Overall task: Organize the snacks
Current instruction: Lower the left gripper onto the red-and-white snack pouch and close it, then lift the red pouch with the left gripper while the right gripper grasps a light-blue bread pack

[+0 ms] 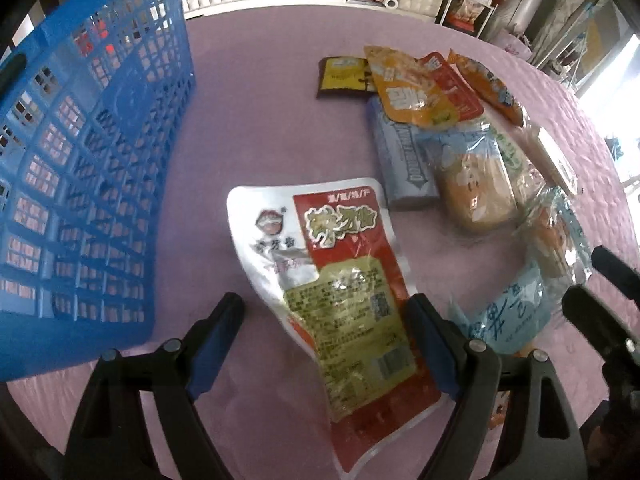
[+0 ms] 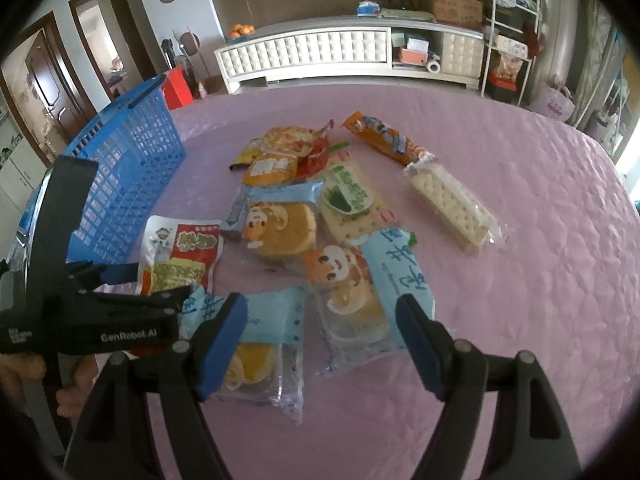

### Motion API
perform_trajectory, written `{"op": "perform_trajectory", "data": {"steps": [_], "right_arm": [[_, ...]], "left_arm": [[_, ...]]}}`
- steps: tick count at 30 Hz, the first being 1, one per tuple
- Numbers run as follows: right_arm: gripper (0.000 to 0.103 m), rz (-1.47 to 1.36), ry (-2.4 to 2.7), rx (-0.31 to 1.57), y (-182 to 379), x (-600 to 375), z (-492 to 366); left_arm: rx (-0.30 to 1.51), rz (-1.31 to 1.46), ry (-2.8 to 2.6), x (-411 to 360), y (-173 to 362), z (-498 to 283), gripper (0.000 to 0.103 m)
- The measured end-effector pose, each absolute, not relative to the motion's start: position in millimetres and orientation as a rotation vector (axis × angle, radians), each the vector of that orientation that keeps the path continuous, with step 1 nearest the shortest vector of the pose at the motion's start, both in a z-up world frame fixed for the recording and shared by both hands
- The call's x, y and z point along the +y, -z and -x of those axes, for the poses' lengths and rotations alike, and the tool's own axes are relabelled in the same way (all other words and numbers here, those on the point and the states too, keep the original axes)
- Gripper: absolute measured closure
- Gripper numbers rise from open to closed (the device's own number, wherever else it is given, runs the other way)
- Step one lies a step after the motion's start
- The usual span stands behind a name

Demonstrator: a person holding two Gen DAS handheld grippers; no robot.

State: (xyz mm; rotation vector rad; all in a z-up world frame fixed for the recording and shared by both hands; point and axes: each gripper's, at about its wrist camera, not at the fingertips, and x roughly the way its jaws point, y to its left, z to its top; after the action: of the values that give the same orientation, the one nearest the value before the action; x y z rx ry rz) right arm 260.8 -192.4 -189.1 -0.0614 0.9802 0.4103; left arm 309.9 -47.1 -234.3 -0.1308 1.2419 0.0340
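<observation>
Each gripper (image 2: 320, 320) was black plastic, its two fingers (image 2: 218, 344) faced with blue pads and pinned by round silver rivets. The left gripper (image 2: 140, 280), at nine o'clock in the right wrist view, bore white "GenRobot.AI" lettering on its body.

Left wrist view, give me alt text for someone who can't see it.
Open left gripper straddles a red and silver snack packet lying on a pink tablecloth, fingers not pressing it. A blue plastic basket stands to the left, more snack packets piled to the right.
</observation>
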Motion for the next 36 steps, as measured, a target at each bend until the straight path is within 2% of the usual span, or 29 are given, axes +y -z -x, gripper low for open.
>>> {"op": "perform_trajectory", "data": {"steps": [6,25,27,32,34,36], "right_arm": [[0.023,0.045,-0.412,0.981,188.4,-196.5,-258.8],[0.023,0.010,-0.422,0.992,190.0,-203.6,-256.8],[0.023,0.013,-0.420,0.990,188.7,-204.2,-255.0],[0.023,0.019,-0.411,1.001,186.4,-203.4,-252.8],[0.023,0.011,-0.418,1.014,186.5,-201.6,-251.7],[0.023,-0.005,-0.429,1.030,186.3,-198.0,-250.6]], "left_arm": [[1.241,0.159,0.018,-45.8,223.3,-314.4,0.021],[1.309,0.082,-0.071,-72.2,234.2,-325.0,0.022],[1.300,0.061,-0.072,-72.2,233.4,-319.6,0.035],[1.286,0.038,-0.029,-72.9,230.7,-308.4,0.055],[1.261,0.007,-0.034,-70.6,224.1,-302.7,0.070],[1.266,-0.001,-0.021,-70.5,221.9,-297.3,0.071]]}}
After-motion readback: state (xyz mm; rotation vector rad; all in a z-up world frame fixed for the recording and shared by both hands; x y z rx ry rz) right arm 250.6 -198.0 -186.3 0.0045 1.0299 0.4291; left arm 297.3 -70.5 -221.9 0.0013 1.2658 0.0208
